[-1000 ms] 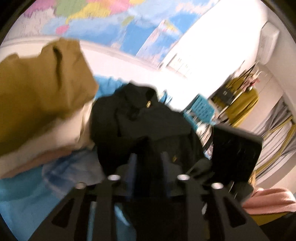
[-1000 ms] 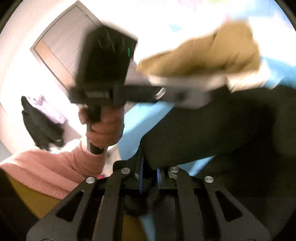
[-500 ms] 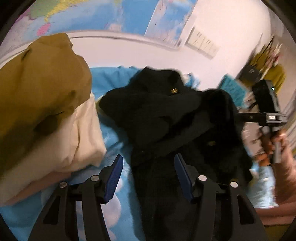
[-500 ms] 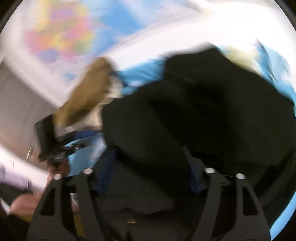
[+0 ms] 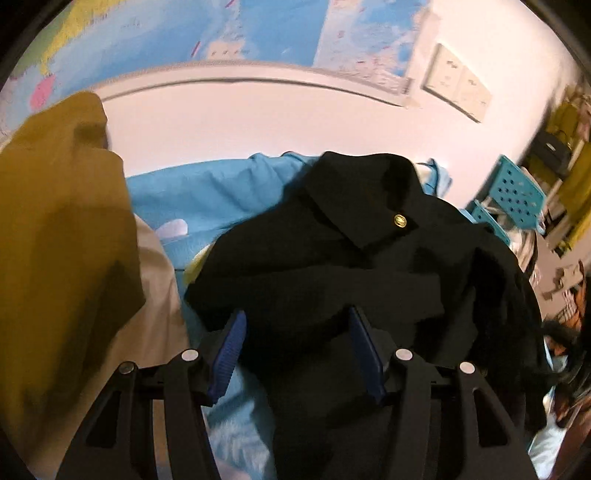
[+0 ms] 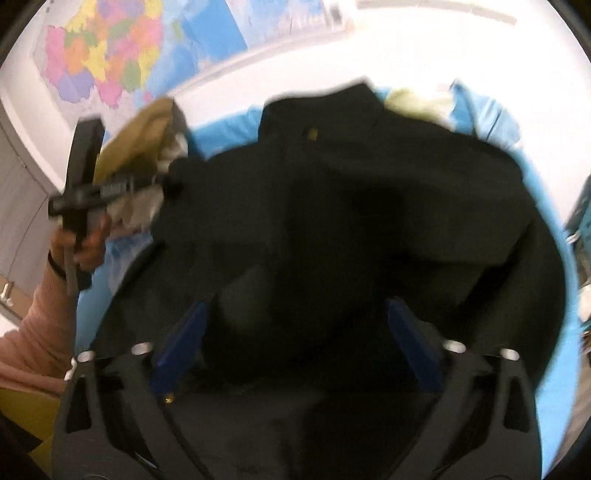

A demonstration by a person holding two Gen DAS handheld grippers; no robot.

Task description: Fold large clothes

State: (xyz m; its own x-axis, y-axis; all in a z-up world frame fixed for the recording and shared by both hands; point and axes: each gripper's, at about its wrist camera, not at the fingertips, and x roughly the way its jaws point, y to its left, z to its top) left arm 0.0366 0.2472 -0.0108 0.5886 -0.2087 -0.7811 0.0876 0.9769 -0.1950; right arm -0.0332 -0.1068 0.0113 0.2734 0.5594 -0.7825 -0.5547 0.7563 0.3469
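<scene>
**Both claws spread over the black garment**

Here's the black garment [image 5: 332, 266], rumpled in a heap on the blue sheet [image 5: 207, 192], collar up toward the white wall, one gold button [image 5: 400, 220] catching the light. The left claw [image 5: 295, 343] hangs right over its near edge, blue pads [image 5: 229, 350] apart, dark cloth showing in the gap but nothing pinched. Its jaws have opened up within the last second and now stand spread.

Over to the right claw [image 6: 295, 332]: also spread wide above the dark fabric, blue pads [image 6: 181, 339] clear on both sides, the cloth bulging between them, no grip that I can see. Those jaws have just been narrowing, yet they are plainly apart. The picture is blurred here.

To the left of the black garment sits a stack of folded clothes [image 5: 62, 236], mustard on top, cream beneath. From the right wrist view the person's left hand [image 6: 79, 243] in a pink sleeve [image 6: 33, 332] holds the other tool beside that stack. A coloured map [image 5: 184, 33] hangs on the wall behind.
</scene>
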